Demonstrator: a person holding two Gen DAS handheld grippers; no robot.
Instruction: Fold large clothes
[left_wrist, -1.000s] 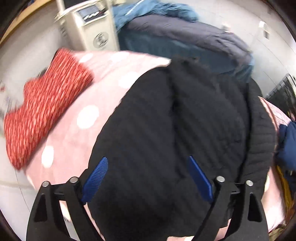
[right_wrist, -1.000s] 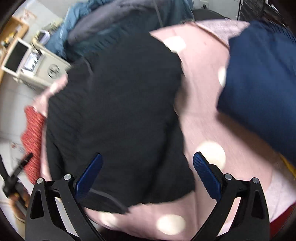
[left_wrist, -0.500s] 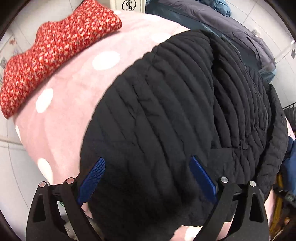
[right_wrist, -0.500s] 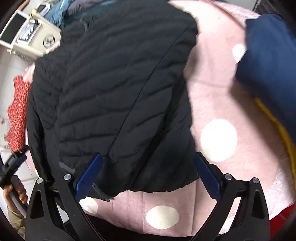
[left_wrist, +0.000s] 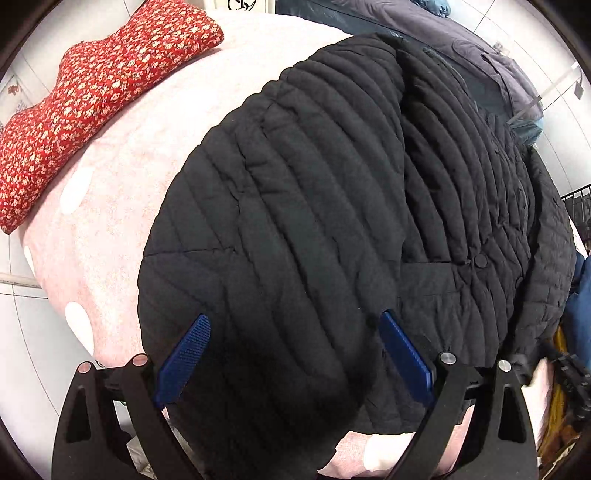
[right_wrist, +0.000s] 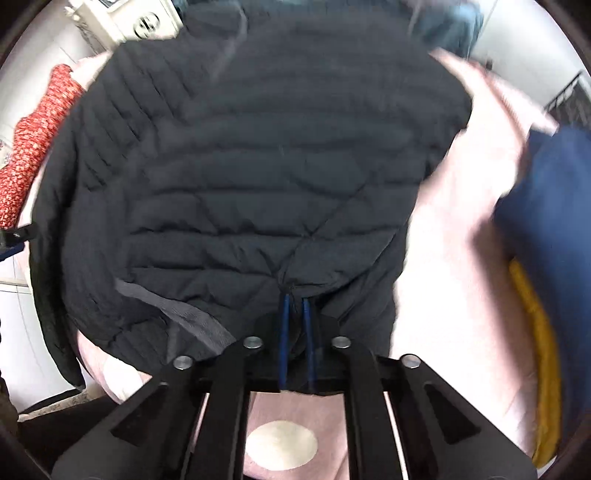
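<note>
A black quilted jacket (left_wrist: 314, 206) lies spread over a pink blanket (left_wrist: 122, 177) with white dots, filling most of both wrist views. The right gripper (right_wrist: 295, 306) points steeply down at the jacket's near hem; its jaws have just been closing and now stand pinched together on a fold of the black fabric, which puckers up between the blue pads (right_wrist: 283, 332). A grey strip of lining (right_wrist: 177, 310) shows at the hem just left of that pinch. The right view is blurred, so finer detail of the grip is hard to read.

The left gripper (left_wrist: 295, 354) hangs over the jacket's other side with its jaws wide open, the blue pads standing apart above the quilting (whether they touch the cloth cannot be told). Nothing is clamped between them.

A red flowered cloth (left_wrist: 92, 96) lies on the blanket's far left edge, well apart from the jacket. A navy garment (right_wrist: 546, 236) sits to the right with something yellow (right_wrist: 535, 332) beside it. Darker clothes (left_wrist: 461, 48) are piled beyond the jacket's far edge.
</note>
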